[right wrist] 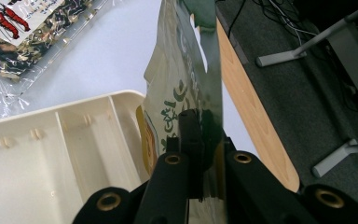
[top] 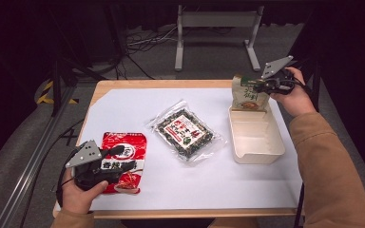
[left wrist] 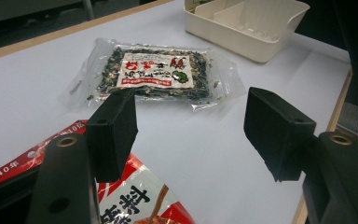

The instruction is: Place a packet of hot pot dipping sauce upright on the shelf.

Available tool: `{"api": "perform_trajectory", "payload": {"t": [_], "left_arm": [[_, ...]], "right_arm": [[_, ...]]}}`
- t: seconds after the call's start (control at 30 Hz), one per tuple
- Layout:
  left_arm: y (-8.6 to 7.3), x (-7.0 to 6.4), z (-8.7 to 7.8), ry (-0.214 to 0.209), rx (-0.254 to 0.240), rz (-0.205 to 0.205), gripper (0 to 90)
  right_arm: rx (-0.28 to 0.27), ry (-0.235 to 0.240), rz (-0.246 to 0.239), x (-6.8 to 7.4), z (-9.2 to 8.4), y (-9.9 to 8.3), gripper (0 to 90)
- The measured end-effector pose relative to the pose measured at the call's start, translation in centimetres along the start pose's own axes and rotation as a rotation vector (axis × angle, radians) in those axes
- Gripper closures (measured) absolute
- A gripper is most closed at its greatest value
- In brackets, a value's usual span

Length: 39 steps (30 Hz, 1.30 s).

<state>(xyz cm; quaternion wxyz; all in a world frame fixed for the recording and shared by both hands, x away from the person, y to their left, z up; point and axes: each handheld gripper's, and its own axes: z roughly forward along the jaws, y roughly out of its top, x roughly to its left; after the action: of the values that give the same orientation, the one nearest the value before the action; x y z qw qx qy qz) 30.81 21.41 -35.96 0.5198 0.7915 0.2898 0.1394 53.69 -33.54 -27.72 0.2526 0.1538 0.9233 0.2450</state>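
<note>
Fingers of our right gripper are pinching the light, floppy green pouch by its edge, upright over the tray's far end; our left gripper is hovering spread above the red packet.

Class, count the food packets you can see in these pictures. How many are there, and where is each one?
3. A red packet under the left gripper, a clear packet mid-table, and a green packet held by the right gripper over the tray.
</note>
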Motion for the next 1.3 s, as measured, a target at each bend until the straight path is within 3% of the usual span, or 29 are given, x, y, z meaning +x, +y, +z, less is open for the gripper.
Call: {"api": "perform_trajectory", "payload": {"t": [0.3,0.53,0.77,0.9,1.13,1.3], "left_arm": [[0.0,0.3,0.3,0.027,0.016,-0.015,33.8],[-0.1,0.6,0.3,0.040,0.023,-0.016,33.8],[-0.1,0.6,0.4,0.040,0.024,-0.017,33.2],[-0.1,0.7,0.3,0.044,0.025,-0.017,32.7],[-0.1,1.0,0.3,0.075,0.021,-0.022,28.9],[-0.2,1.5,0.3,0.084,0.027,-0.029,27.4]], "right_arm": [[-0.007,0.025,0.050,0.2,0.7,-0.9,89.2],[0.023,0.037,0.069,0.4,1.5,-1.5,87.8],[0.004,0.041,0.091,0.3,1.6,-1.9,85.6],[0.003,0.024,0.123,0.3,1.4,-1.9,78.1],[-0.019,-0.009,0.209,0.3,1.0,-2.1,55.5],[-0.067,-0.037,0.235,0.2,0.2,-2.2,50.4]]}}
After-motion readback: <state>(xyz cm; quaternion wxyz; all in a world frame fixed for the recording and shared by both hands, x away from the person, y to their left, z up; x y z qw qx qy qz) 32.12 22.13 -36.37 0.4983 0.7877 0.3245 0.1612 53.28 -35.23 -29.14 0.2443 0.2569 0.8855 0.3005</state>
